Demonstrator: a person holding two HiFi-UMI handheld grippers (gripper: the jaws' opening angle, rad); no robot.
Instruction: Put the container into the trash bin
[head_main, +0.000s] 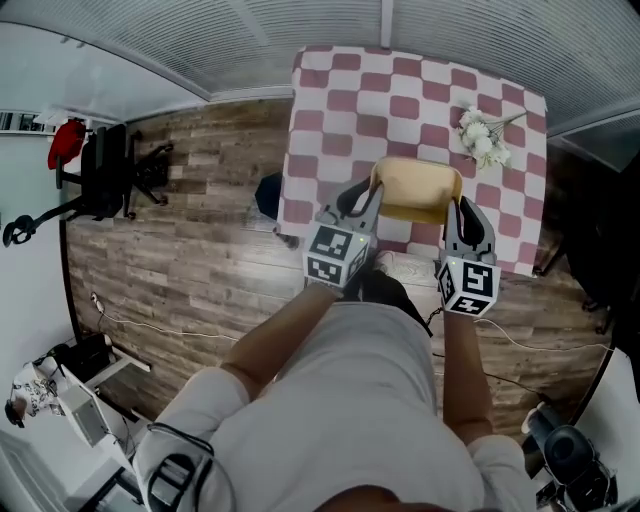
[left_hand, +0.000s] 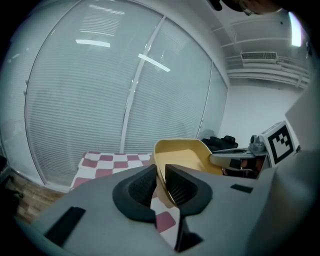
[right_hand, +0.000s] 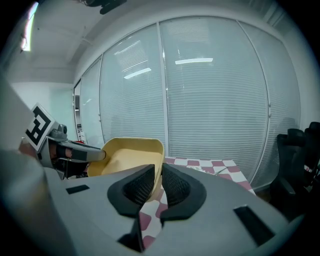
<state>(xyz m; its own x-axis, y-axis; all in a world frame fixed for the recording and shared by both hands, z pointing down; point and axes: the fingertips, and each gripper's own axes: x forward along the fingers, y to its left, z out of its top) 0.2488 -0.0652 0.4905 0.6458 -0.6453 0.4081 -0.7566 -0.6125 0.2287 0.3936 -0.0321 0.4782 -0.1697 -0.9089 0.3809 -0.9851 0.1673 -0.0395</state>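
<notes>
The left tool (head_main: 362, 205) is clamped on the yellow container's (head_main: 415, 190) 9 o'clock rim and the right tool (head_main: 462, 218) on its 3 o'clock rim. They hold it over the checkered bench's (head_main: 340, 100) near edge, long axis spanning both tools. A dark shape (head_main: 268, 193) on the floor at 9 o'clock may be the bin; I cannot tell.

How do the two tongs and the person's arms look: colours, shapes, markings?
Both the left tongs and the right tongs have smooth grey bodies with two black, ribbed pads. Each carries a cube with black and white square markers. The person wears a light shirt that leaves the forearms bare.
</notes>
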